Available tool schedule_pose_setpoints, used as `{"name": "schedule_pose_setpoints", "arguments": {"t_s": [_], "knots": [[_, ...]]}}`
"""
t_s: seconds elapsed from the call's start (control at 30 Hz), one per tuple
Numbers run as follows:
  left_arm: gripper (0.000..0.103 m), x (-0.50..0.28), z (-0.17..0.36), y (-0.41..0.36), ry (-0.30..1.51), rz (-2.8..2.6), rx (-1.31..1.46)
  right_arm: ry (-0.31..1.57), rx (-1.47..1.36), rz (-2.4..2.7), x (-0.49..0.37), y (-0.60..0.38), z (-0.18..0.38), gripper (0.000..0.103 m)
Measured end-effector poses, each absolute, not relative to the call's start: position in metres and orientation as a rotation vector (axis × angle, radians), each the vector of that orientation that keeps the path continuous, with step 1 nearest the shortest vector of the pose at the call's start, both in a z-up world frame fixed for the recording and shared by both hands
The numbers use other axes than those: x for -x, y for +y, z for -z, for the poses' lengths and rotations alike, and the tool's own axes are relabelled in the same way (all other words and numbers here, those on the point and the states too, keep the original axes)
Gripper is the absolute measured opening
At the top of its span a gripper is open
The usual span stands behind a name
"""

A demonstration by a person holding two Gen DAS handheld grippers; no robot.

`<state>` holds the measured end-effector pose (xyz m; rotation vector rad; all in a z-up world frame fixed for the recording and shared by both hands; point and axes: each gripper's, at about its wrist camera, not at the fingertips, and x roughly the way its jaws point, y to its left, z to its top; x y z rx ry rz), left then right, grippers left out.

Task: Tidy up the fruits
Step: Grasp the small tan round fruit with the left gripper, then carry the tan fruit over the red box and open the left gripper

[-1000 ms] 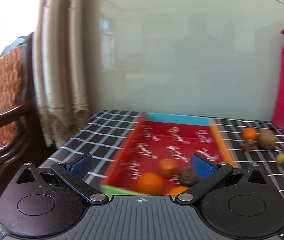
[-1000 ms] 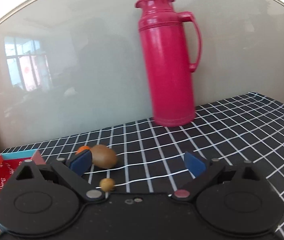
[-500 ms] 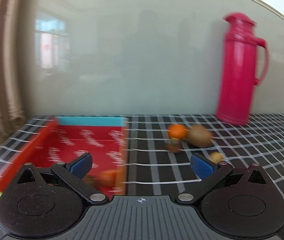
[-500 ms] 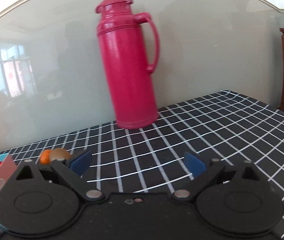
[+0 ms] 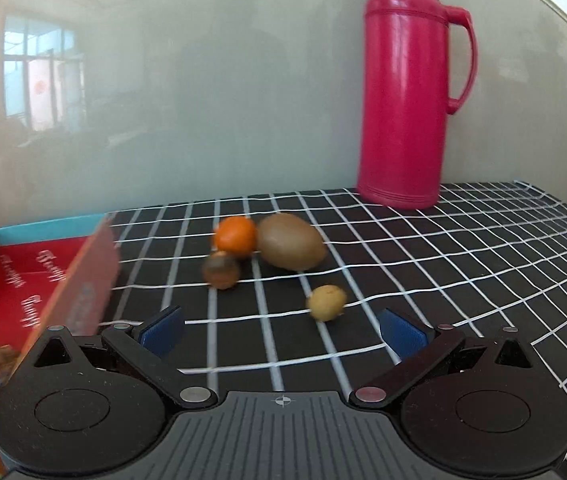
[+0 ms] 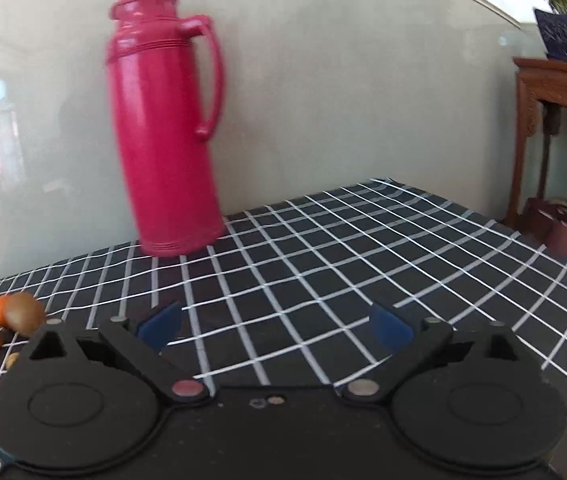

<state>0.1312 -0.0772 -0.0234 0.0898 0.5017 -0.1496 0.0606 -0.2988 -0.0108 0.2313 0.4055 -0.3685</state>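
On my left wrist view only, the red box (image 5: 23, 280) appears; both views show the kiwi (image 5: 291, 240). Left gripper (image 5: 281, 326) and right gripper (image 6: 275, 322): jaws spread, empty.

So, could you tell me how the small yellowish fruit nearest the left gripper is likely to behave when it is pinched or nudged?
The small yellowish fruit looks round, so a nudge would probably send it rolling across the flat checked tablecloth. It lies apart from the kiwi, so nothing would stop it. It is far narrower than the left gripper's open jaws, so an off-centre pinch might squirt it out.
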Motion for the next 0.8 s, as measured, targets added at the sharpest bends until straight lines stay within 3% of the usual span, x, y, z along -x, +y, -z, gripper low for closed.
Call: {"name": "schedule_pose_setpoints", "arguments": {"t_s": [0.37, 0.4, 0.43, 0.47, 0.57, 0.63, 0.67, 0.7, 0.8], "knots": [[0.103, -0.163, 0.034, -0.109, 0.547, 0.154, -0.115, 0.421, -0.229, 0.385, -0.067, -0.307, 0.016, 0.101], [0.098, -0.165, 0.034, -0.108, 0.55, 0.144, -0.11, 0.421, -0.229, 0.385, -0.067, -0.307, 0.016, 0.101], [0.079, -0.166, 0.034, -0.106, 0.555, 0.137, -0.103, 0.423, -0.229, 0.386, -0.069, -0.308, 0.016, 0.101], [0.071, -0.168, 0.035, -0.106, 0.567, 0.132, -0.096, 0.426, -0.229, 0.386, -0.069, -0.308, 0.017, 0.101], [0.058, -0.176, 0.039, -0.103, 0.609, 0.133, -0.077, 0.434, -0.224, 0.401, -0.072, -0.312, 0.02, 0.101], [0.04, -0.179, 0.041, -0.102, 0.624, 0.141, -0.068, 0.44, -0.226, 0.424, -0.074, -0.315, 0.022, 0.101], [0.037, -0.179, 0.042, -0.102, 0.626, 0.139, -0.069, 0.442, -0.232, 0.432, -0.074, -0.317, 0.023, 0.101], [0.024, -0.18, 0.042, -0.102, 0.624, 0.141, -0.068, 0.443, -0.242, 0.435, -0.073, -0.319, 0.023, 0.101], [0.024, -0.18, 0.043, -0.102, 0.622, 0.144, -0.068, 0.44, -0.255, 0.438, -0.071, -0.32, 0.024, 0.101]]}}
